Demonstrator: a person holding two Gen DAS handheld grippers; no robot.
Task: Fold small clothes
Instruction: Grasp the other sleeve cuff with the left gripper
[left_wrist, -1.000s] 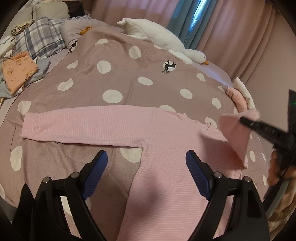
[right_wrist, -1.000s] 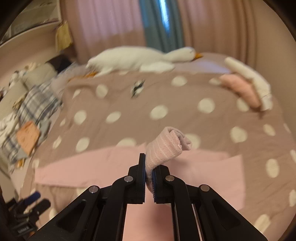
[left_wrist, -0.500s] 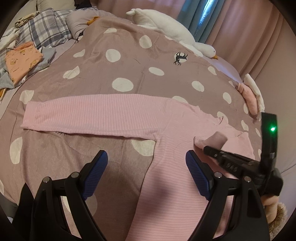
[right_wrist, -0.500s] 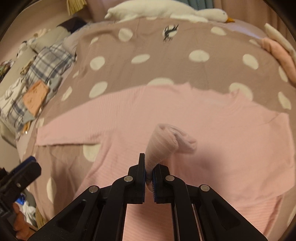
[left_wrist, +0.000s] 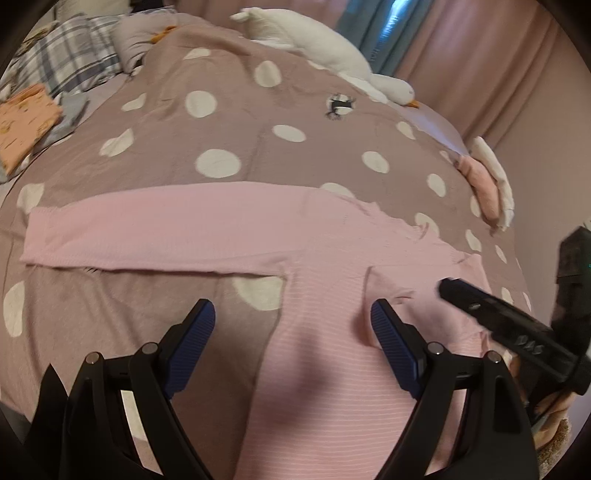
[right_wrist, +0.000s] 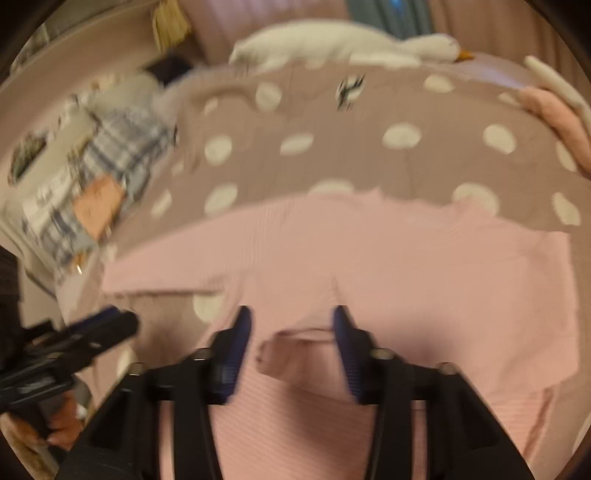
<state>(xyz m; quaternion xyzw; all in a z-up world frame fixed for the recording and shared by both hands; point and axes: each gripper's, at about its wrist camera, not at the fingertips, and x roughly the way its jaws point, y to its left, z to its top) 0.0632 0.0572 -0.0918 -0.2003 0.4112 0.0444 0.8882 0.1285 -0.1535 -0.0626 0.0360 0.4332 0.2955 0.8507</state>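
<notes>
Pink top (left_wrist: 332, 266) lies flat on the polka-dot duvet (left_wrist: 229, 122), and it is over this garment that both tools hang. The right gripper (right_wrist: 291, 332) has just been opening its jaws; the blue pads now stand apart with the folded-in sleeve cuff (right_wrist: 295, 354) lying loose between them, neither pad pressing on it. That sleeve rests across the top's body. The left gripper (left_wrist: 291, 325) has its jaws spread wide and holds nothing, poised above the cloth with one pad over bare duvet and the other over the top's chest. In the left wrist view the other sleeve (left_wrist: 147, 236) stretches out flat toward nine o'clock. Farther out, a white plush goose (left_wrist: 317, 51) lies at twelve o'clock along the bed's far edge, a folded orange garment (left_wrist: 26, 122) sits at ten o'clock, and a rolled pink cloth (left_wrist: 480, 181) lies at two o'clock.
</notes>
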